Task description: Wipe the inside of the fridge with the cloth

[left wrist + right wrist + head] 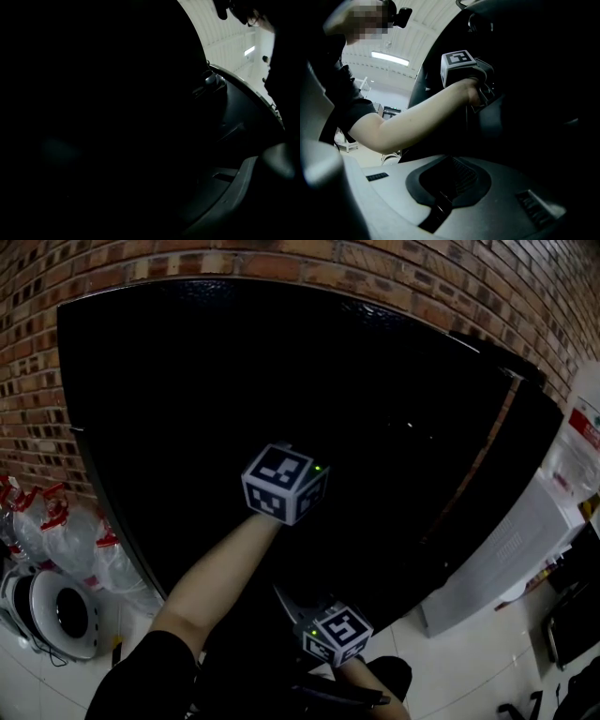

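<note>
My left gripper (285, 481) is at the end of an outstretched forearm, its marker cube pointing away from me into the black fridge (169, 390). Its own view is nearly all dark. I can see only one grey jaw low on the right, so I read the jaws as narrow, close to shut. I cannot see the cloth in any view, so I cannot tell whether it is pinched there. If it is, it sits at the tips, against the dark inner wall straight ahead of that gripper and slightly upward.

My right gripper (447, 185) has its jaws together with nothing between them. It hangs low, near my body and well short of the fridge opening, and looks up at the left arm.

The left hand is clearly the nearer one, so I judge that the wiping falls to it, with strokes running across the wall it faces.
</note>
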A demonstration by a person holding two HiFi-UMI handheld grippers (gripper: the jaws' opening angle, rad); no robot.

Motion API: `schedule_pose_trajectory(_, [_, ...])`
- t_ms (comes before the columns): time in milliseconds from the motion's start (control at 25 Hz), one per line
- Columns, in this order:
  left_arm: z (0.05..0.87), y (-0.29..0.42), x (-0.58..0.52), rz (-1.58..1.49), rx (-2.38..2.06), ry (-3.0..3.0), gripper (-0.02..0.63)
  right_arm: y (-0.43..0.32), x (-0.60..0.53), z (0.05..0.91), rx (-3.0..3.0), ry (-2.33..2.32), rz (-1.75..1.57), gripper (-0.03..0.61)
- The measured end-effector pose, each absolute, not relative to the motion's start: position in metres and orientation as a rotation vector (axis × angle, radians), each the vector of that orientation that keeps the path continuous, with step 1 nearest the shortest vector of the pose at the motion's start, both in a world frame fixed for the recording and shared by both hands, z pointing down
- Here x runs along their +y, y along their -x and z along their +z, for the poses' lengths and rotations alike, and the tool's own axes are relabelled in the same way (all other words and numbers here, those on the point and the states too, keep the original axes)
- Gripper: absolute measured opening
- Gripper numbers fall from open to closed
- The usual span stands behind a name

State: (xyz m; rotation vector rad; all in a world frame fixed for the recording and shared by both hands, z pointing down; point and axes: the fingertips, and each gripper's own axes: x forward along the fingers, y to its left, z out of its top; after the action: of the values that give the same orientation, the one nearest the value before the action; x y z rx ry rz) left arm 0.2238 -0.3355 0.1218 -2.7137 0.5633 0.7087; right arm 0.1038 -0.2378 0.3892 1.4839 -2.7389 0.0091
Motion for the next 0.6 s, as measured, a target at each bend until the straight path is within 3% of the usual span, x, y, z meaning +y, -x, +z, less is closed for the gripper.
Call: schedule_pose_trajectory(600, [0.141,-0.238,-0.378,0.601,0.749,2.726,0.048,-0.098,-0.24,0.393,-2.733,-1.472,-0.022,0.005])
